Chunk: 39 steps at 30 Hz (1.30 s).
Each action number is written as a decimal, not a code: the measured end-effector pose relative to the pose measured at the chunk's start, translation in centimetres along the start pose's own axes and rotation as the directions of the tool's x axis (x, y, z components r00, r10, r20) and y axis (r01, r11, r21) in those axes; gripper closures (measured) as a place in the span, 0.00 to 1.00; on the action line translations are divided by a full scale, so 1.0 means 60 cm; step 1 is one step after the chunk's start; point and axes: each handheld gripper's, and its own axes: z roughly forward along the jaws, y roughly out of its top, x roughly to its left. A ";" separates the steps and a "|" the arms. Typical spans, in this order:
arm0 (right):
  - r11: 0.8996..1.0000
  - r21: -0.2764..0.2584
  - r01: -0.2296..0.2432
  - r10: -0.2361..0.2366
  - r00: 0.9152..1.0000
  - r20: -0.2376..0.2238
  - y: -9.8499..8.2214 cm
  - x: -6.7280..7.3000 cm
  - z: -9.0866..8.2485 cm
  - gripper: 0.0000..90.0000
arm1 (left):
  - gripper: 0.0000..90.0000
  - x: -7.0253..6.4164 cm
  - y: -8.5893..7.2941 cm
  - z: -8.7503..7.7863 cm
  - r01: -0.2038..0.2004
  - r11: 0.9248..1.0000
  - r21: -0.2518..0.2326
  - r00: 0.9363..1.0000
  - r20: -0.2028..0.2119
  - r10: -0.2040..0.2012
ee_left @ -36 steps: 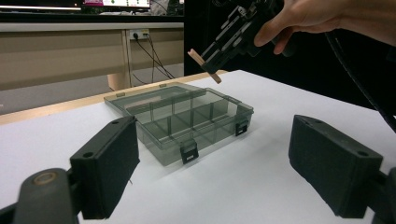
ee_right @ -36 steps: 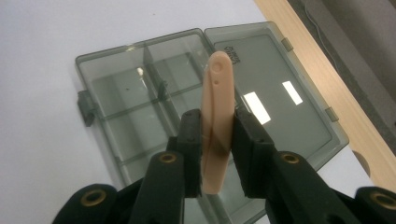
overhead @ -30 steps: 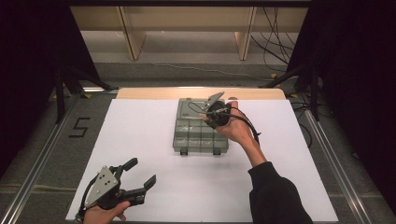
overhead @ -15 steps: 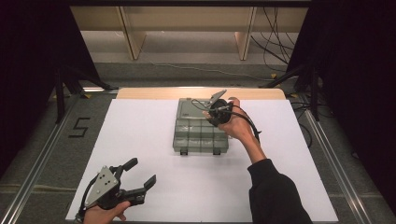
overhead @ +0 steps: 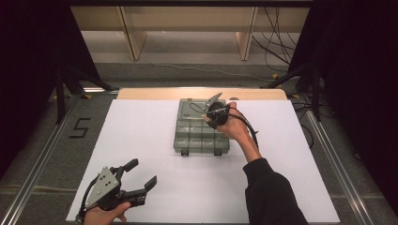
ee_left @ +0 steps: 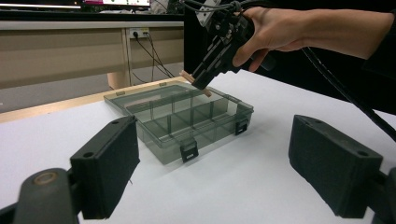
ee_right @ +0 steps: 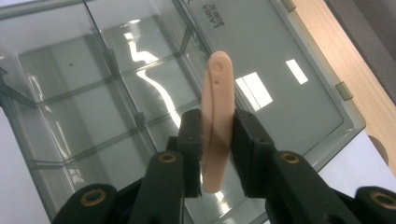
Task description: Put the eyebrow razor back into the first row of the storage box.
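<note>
1. High view: our right gripper [overhead: 210, 114] hangs over the open organiser box [overhead: 202, 136] in the middle of the white table cover [overhead: 141, 126].
2. Our right gripper's jaws are clamped on a slim pink stick [ee_right: 216, 116], which stands up between the pads above the box's clear compartments, near the lid [ee_right: 275, 70] lying flat behind them.
3. From the left gripper view, the stick [ee_left: 195, 83] pokes out both sides of the jaws just above the box [ee_left: 187, 116].
4. Our left gripper [overhead: 136, 180] sits near the table's front left corner, well apart from the box, jaws spread wide with nothing between them.
</note>
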 end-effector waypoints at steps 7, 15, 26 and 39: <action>1.000 0.020 0.010 -0.010 1.000 0.001 -0.002 -0.001 0.009 0.82 | 0.18 0.000 0.000 0.000 0.002 1.000 0.000 1.000 -0.001 -0.002; 0.999 0.035 0.009 -0.009 1.000 -0.003 -0.004 0.002 0.019 0.82 | 0.18 0.000 0.001 -0.002 0.000 1.000 0.009 1.000 -0.005 0.000; 0.997 0.076 0.015 -0.014 1.000 -0.011 -0.006 0.002 0.033 0.80 | 0.18 0.000 0.001 -0.002 0.001 1.000 0.008 1.000 -0.004 -0.001; 0.998 0.023 -0.057 0.056 0.998 0.019 -0.008 -0.002 0.002 0.57 | 0.18 0.000 0.001 -0.003 0.001 1.000 0.009 1.000 -0.006 0.000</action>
